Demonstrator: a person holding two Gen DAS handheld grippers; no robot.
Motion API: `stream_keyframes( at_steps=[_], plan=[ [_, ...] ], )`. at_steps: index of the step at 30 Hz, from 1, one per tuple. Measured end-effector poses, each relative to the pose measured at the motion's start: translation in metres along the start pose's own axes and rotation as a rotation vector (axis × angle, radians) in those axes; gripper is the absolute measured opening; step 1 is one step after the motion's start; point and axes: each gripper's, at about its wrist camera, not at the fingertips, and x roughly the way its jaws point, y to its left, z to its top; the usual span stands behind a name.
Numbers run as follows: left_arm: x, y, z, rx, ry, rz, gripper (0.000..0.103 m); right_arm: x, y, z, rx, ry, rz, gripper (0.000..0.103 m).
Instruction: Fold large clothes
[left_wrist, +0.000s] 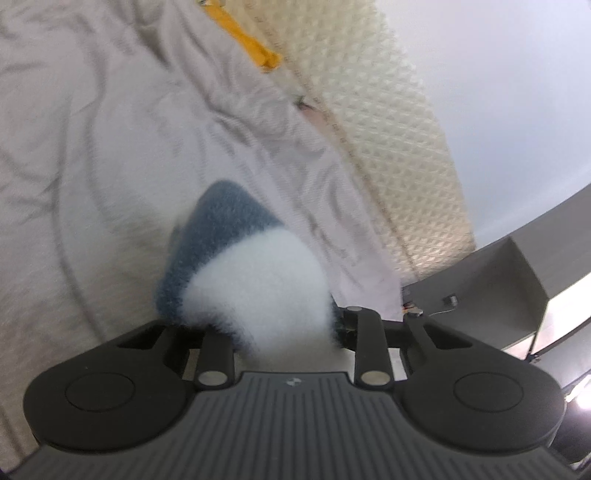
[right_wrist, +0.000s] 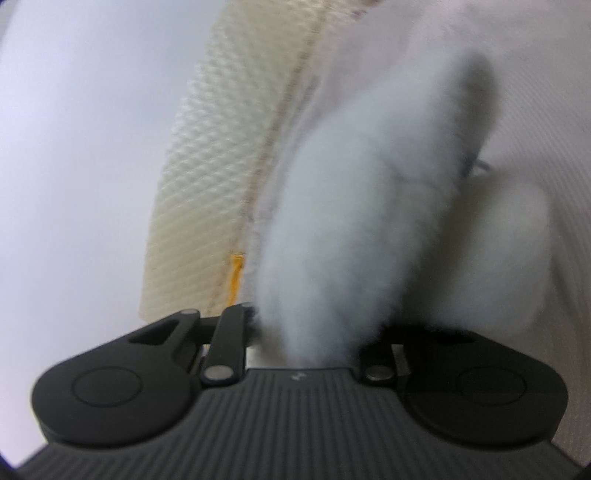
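Both grippers are pinching one fluffy garment (left_wrist: 255, 280) at lower centre of their frames: the left gripper (left_wrist: 273, 332) and right gripper (right_wrist: 314, 343), jaws narrowed on fleece.

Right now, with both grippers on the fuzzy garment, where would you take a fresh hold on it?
On the blue band's edge, coming from the white sheet side, not the cream mattress edge. The fuzzy garment bunches thick at the left gripper; the banded hem looks flatter, probably easier to pinch.
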Motion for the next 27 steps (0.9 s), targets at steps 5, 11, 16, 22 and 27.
stream_keyframes(
  at_steps=[5,11,16,22,27],
  plan=[
    [0.030,-0.061,0.023,0.058,0.002,-0.056,0.032,-0.006,0.017,0.044,-0.024,-0.052,0.059,0.028],
    [0.131,-0.139,0.042,0.102,0.057,-0.089,0.032,0.010,0.015,0.119,-0.043,-0.146,0.039,0.028],
    [0.220,-0.168,0.040,0.126,0.061,-0.128,0.032,0.046,0.002,0.169,-0.083,-0.207,0.001,0.028],
    [0.304,-0.152,0.027,0.184,0.114,-0.100,0.032,0.094,-0.057,0.178,-0.012,-0.198,-0.060,0.028],
    [0.332,-0.100,0.010,0.226,0.149,-0.074,0.032,0.104,-0.106,0.151,0.004,-0.154,-0.066,0.028]
  ],
)
